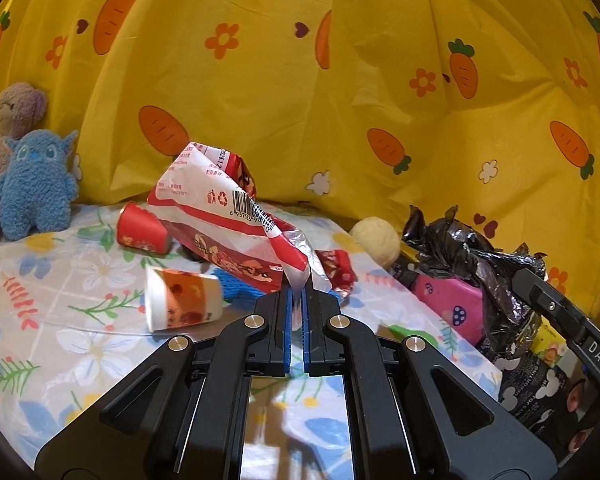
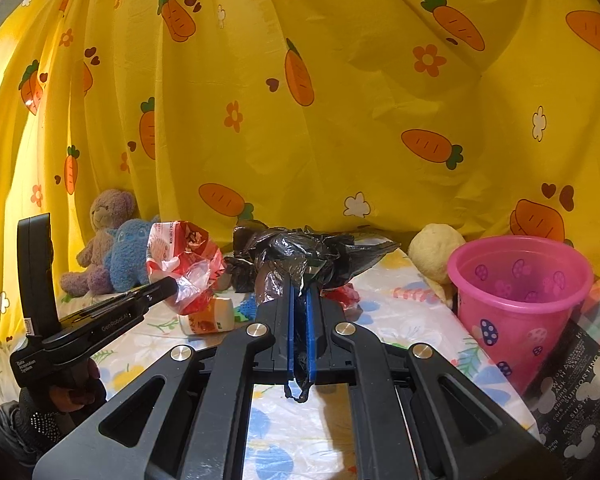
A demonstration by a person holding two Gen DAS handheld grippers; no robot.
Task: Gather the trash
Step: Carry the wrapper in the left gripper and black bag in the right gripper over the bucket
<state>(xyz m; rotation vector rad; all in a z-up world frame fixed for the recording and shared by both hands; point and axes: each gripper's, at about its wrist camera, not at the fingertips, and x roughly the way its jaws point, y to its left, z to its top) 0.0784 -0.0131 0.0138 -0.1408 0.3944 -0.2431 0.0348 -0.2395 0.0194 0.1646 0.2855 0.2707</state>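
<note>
**Both grippers clamped: wrapper in the left, bag in the right**

The left gripper (image 1: 298, 300) has its blue pads (image 1: 287, 320) pressed together on the silvery torn edge of a red-and-white snack wrapper (image 1: 228, 216), which stands up off the table above the fingers. The right gripper (image 2: 300, 308) is clenched on a fold of a crumpled black trash bag (image 2: 300, 256); a thin tail of the plastic hangs out below the pads.

Beneath the lifted wrapper, on the floral tablecloth (image 1: 80, 344), lie a white-and-orange paper cup (image 1: 184, 300) on its side, a red paper cup (image 1: 142, 232) also tipped over farther back, and a small red wrapper (image 1: 338, 270) just right of the fingers. A blue knitted item (image 1: 236, 288) peeks out between them.

From the right wrist view, a pink bucket (image 2: 520, 304) with mushroom prints stands upright at the table's right side, a cream plush ball (image 2: 436, 252) behind it. A blue plush toy (image 1: 36, 184) and a brown teddy bear (image 1: 8, 128) sit at the far left against the yellow carrot-print curtain (image 1: 300, 60).
</note>
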